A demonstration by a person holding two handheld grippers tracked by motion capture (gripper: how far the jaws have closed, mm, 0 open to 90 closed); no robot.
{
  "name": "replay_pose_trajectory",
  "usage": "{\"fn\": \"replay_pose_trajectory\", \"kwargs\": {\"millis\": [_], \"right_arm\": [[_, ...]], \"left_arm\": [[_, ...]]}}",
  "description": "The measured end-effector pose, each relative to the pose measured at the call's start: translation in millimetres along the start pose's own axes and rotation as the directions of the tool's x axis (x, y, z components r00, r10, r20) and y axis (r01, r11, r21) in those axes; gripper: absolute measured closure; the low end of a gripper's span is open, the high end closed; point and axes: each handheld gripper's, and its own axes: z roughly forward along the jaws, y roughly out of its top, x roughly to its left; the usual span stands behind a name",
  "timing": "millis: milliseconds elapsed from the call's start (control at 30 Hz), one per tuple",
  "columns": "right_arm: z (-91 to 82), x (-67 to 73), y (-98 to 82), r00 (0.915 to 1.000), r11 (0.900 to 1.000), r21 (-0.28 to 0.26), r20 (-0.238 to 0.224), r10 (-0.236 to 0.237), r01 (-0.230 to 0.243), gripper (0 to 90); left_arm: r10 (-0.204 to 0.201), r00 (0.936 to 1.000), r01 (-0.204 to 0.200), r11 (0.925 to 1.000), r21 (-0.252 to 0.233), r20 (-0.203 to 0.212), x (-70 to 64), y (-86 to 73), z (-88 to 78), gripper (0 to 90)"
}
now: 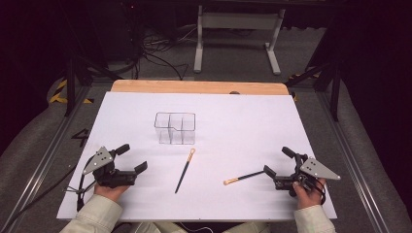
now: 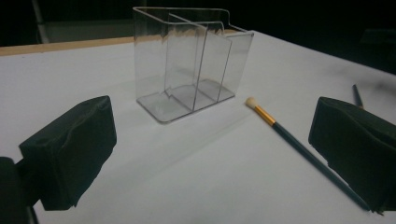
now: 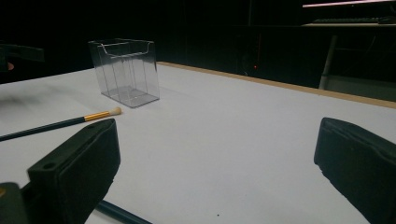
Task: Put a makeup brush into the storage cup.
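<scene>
A clear acrylic organizer (image 1: 175,128) with several compartments stands upright near the middle of the white table. Two dark-handled brushes lie in front of it. One brush (image 1: 185,170) points its pale tip toward the organizer. The other brush (image 1: 244,177) lies toward the right, its handle end beside my right gripper (image 1: 277,160). My left gripper (image 1: 133,157) rests at the front left, open and empty. In the left gripper view the organizer (image 2: 191,65) and the first brush (image 2: 299,144) lie ahead. In the right gripper view the organizer (image 3: 126,72) and that brush (image 3: 60,122) sit far left, and the second brush's handle (image 3: 121,215) passes under the left jaw.
The white table cover (image 1: 243,121) has a wooden edge (image 1: 199,87) at the back. Beyond it stand a white metal frame (image 1: 238,34) and loose cables (image 1: 155,53) on the floor. Dark stands flank the table on both sides.
</scene>
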Motion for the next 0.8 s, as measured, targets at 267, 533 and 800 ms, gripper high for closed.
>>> {"fn": "replay_pose_trajectory", "kwargs": {"millis": [267,533,800], "right_arm": [[0.5,-0.1,0.2,0.9999,1.000,0.006,-0.014,-0.004,0.004,0.7],[0.7,-0.6,0.3,0.9997,1.000,0.009,-0.025,-0.003,0.003,0.5],[0.7,-0.8,0.3,0.9997,1.000,0.007,-0.025,0.001,-0.001,0.5]], "left_arm": [[0.016,0.9996,-0.016,0.9999,-0.005,0.024,-9.5,14.4,-0.1,1.0],[0.022,0.9991,-0.022,0.9998,0.002,0.035,-15.9,26.3,1.2,1.2],[0.016,0.9967,-0.017,0.9997,0.020,0.080,-26.2,43.9,10.4,1.4]]}}
